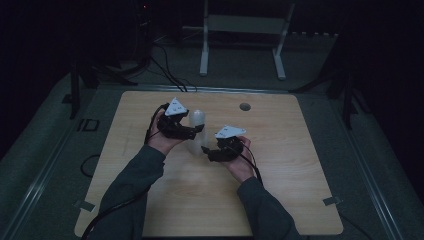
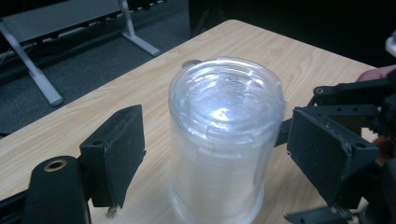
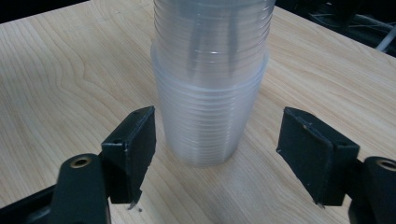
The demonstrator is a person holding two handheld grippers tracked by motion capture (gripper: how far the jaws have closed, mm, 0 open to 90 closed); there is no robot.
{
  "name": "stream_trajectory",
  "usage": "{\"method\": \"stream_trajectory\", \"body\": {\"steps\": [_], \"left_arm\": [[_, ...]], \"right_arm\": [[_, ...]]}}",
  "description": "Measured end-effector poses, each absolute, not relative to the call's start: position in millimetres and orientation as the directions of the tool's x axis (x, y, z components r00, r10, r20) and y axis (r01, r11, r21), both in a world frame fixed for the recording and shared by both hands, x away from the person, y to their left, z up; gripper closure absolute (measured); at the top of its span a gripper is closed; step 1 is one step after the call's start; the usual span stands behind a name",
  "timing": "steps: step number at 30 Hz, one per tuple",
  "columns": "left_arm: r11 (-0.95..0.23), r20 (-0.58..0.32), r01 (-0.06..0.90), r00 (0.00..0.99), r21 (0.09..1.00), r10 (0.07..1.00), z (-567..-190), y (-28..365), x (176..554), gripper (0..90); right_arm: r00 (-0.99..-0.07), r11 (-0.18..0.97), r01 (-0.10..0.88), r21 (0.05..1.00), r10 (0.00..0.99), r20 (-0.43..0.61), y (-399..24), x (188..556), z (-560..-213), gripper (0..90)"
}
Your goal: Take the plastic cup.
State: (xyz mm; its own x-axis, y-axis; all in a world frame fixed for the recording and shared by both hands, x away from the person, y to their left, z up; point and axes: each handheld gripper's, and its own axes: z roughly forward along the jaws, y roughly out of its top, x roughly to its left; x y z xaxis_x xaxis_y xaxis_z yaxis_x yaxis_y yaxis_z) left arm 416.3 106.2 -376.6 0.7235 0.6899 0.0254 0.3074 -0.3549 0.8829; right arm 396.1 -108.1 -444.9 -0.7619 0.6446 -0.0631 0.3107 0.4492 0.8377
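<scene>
At the left of the high view the tabletop has a broad bare strip between its left edge and the left gripper, wide enough for the forearm that comes up from the bottom edge. The left gripper sits left of centre, pointing right at the stack of clear plastic cups. In the left gripper view its fingers stand wide apart on either side of the stack's upper part, with a strip of wood showing between each pad and the plastic; they grip nothing.

The stack stands upright on the tabletop near the middle, well clear of every edge, with the small round hole in the wood behind it and to the right. One group of cups is nested into another, so the outline steps in partway up.

Just right of the stack, the right gripper comes at its base from the near right. In the right gripper view its fingers are parted wider than the lower cups, a clear gap on both sides, not touching, holding nothing.

Further right the wood runs bare to the right edge, and the near edge is open between the two sleeves. Beyond the far edge, on the floor, stands a white metal frame.
</scene>
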Motion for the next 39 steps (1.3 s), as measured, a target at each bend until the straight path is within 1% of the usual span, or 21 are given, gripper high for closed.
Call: {"method": "stream_trajectory", "body": {"steps": [7, 10, 12, 20, 24, 33, 39], "left_arm": [[-0.345, 0.021, 0.306, 0.720, 0.887, 0.693, -378.6, 100.5, 421.4, 20.8], [-0.336, 0.016, 0.305, 0.719, 0.891, 0.695, -377.1, 100.4, 421.4, 24.5], [-0.334, 0.013, 0.305, 0.720, 0.892, 0.694, -376.3, 100.0, 421.2, 25.5], [-0.332, 0.007, 0.301, 0.731, 0.894, 0.683, -373.7, 98.5, 419.7, 33.5], [-0.328, 0.005, 0.303, 0.728, 0.895, 0.685, -372.8, 99.2, 419.7, 37.0], [-0.314, -0.009, 0.312, 0.723, 0.897, 0.690, -373.0, 99.4, 419.7, 38.5], [-0.309, -0.015, 0.312, 0.725, 0.898, 0.688, -372.4, 98.9, 419.2, 38.7]], "right_arm": [[-0.762, 0.442, 0.311, 0.841, 0.645, -0.056, -106.1, 400.0, -448.1, 25.7], [-0.764, 0.439, 0.299, 0.847, 0.643, -0.063, -104.1, 402.3, -449.8, 22.2], [-0.768, 0.436, 0.292, 0.851, 0.637, -0.063, -102.2, 403.0, -450.9, 20.7], [-0.783, 0.426, 0.264, 0.866, 0.618, -0.065, -94.9, 406.2, -452.5, 18.4], [-0.775, 0.419, 0.260, 0.870, 0.628, -0.071, -92.1, 410.5, -452.6, 17.5], [-0.777, 0.407, 0.274, 0.871, 0.627, -0.048, -85.3, 417.7, -457.8, 17.3], [-0.774, 0.404, 0.282, 0.870, 0.631, -0.042, -81.0, 420.6, -459.9, 19.9]]}}
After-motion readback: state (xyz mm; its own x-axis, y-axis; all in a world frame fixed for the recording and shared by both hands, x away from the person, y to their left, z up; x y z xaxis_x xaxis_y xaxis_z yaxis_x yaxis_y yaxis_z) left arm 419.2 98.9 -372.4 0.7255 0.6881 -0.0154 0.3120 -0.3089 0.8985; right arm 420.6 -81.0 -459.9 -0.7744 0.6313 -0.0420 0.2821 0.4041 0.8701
